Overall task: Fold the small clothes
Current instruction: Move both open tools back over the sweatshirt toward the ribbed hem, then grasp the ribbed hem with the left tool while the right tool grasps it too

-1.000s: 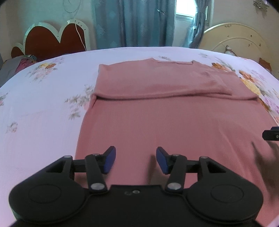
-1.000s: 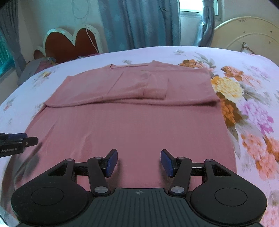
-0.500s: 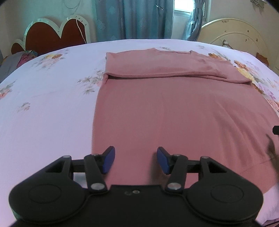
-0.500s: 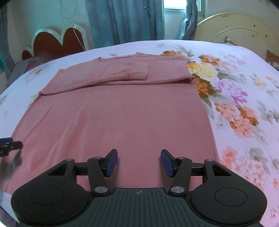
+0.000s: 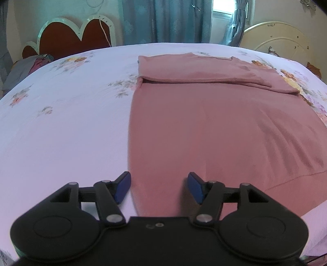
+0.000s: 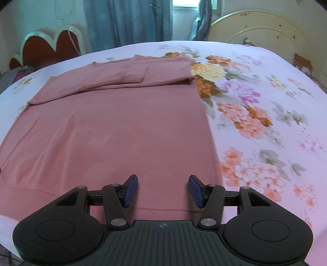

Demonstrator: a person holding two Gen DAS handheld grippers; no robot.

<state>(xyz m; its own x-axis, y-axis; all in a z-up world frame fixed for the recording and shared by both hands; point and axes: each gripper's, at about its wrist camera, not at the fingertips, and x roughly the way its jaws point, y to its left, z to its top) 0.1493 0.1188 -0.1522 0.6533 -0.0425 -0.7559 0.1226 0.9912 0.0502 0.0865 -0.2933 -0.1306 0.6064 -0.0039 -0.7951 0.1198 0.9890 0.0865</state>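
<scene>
Hovering over the near hem, your left gripper [image 5: 159,188] is spreading its jaws, nothing between them.
Your right gripper [image 6: 163,190] stands parted and empty; the pink top [image 6: 122,131] lies flat ahead of both, sleeves folded across its far end, on the floral bedsheet [image 6: 265,106].

Soft daylight is admitted through the window [image 5: 221,15] behind the curtains [image 5: 163,20], where slight glare is noted. Straight lines are bowed by fisheye distortion in both views. Motion blur is observed on the floral bedsheet [image 6: 265,122] below the window.
</scene>
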